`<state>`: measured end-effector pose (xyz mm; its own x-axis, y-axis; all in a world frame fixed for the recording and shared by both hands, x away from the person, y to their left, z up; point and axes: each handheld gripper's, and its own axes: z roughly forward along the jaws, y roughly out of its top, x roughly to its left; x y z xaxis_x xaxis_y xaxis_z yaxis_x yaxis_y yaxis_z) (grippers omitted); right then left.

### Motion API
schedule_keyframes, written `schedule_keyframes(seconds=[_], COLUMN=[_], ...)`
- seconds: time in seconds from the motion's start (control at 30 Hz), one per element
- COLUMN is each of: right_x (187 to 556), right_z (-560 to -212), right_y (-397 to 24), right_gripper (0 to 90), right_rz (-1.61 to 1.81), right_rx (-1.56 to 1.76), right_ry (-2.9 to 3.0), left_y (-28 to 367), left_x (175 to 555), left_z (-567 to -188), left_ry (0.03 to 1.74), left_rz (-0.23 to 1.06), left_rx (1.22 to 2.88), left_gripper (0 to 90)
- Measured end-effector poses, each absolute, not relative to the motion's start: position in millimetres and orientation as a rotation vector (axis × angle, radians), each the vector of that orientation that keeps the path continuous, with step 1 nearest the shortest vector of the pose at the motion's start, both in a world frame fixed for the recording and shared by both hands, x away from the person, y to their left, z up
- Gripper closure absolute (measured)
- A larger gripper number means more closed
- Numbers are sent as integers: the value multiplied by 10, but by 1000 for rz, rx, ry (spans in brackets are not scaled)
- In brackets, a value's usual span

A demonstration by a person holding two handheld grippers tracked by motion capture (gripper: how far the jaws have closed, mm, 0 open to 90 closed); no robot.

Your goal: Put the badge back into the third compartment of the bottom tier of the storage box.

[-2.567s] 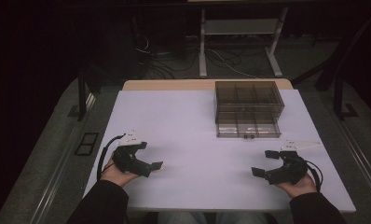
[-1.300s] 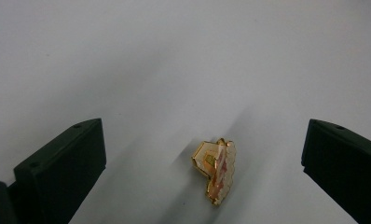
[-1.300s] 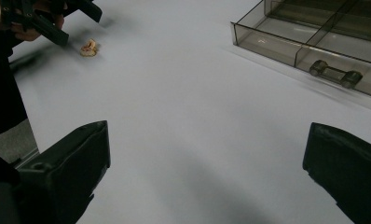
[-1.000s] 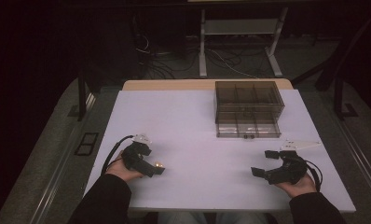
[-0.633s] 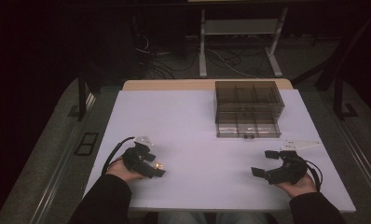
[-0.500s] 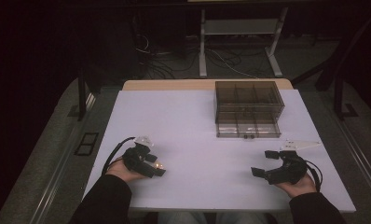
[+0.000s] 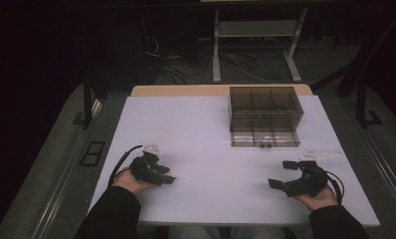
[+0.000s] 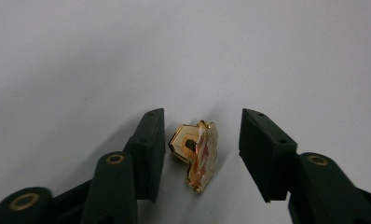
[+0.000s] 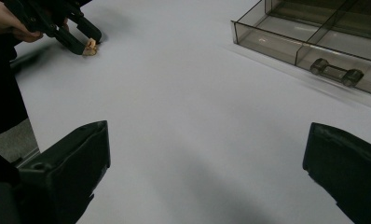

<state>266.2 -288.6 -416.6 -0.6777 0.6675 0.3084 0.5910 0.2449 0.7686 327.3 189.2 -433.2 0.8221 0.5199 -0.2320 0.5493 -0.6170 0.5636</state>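
Gold clasp between closing jaws
Small, shiny gold clasp with pearly scalloped edge, flat on white counter; left gripper narrowing around it, not yet pressing; right gripper wide; no readable writing.

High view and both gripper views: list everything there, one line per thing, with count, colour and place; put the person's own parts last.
table: one, white top, centre of the high view.
drawer organizer: one, smoky clear plastic, far right of table, lower drawer pulled out.
gold trinket: one, gold and pale, on the table between the left gripper's jaws, right pad apart from it.
cables: several, on the dark floor beyond the table.
left gripper: one, black, near left; jaws have just been closing.
right gripper: one, black, near right, open.
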Motion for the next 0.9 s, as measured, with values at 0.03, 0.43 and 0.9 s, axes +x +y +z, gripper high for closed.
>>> schedule_keyframes(seconds=[0.03, 0.43, 0.9], right_x=[2663, 2669, 2677], right_z=[-4166, -4168, -4173], right_y=[-2888, -2901, -2896], right_gripper=[1, 1, 1], right_rz=[1430, 1424, 1419], right_rx=[1223, 1217, 1230], right_ry=[2410, 2408, 2412], left_y=[1896, 1963, 1939], left_x=[3273, 3198, 3085], left_z=[-4334, -4299, -4262], left_ry=[785, 822, 830], left_rz=[-63, -60, -2], left_rx=[2359, 2276, 2270], left_gripper=[564, 813, 835])
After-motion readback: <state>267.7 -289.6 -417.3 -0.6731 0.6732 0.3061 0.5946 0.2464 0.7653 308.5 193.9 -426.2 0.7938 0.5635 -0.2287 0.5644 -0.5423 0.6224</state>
